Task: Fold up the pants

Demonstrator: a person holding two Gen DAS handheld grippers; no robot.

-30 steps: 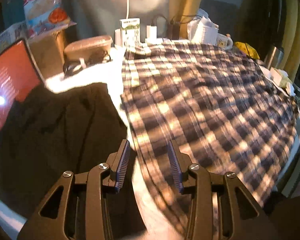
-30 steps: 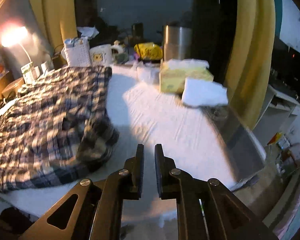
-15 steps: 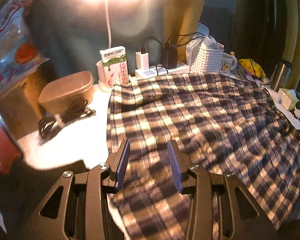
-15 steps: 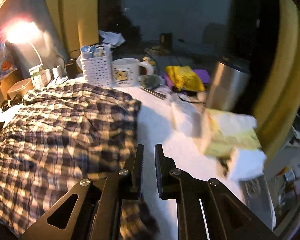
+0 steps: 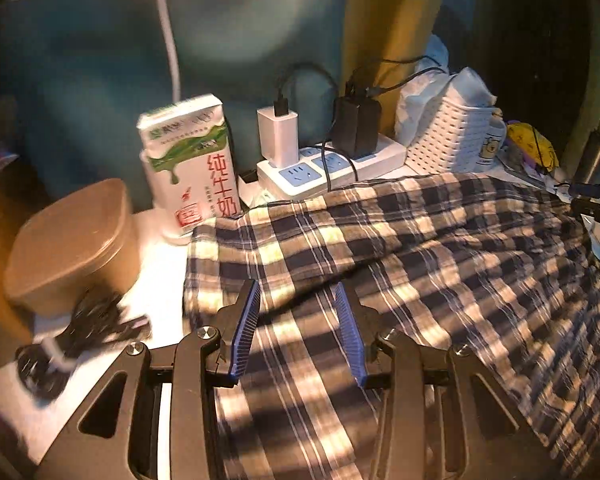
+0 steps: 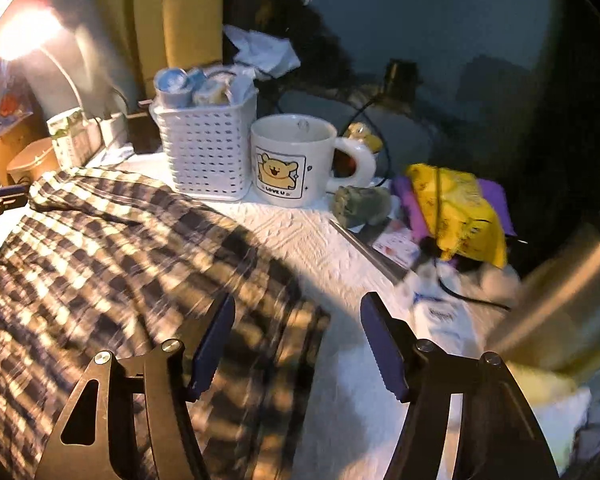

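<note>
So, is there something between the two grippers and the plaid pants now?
Nothing visible. The left gripper is open directly over the plaid pants, and the right gripper is open at their edge; the mug and basket stand beyond the cloth.

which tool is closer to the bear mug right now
Right. The right tool is open over the plaid pants' edge, with the bear mug just ahead. The left tool is open near the milk carton, at the pants' far end from it.
</note>
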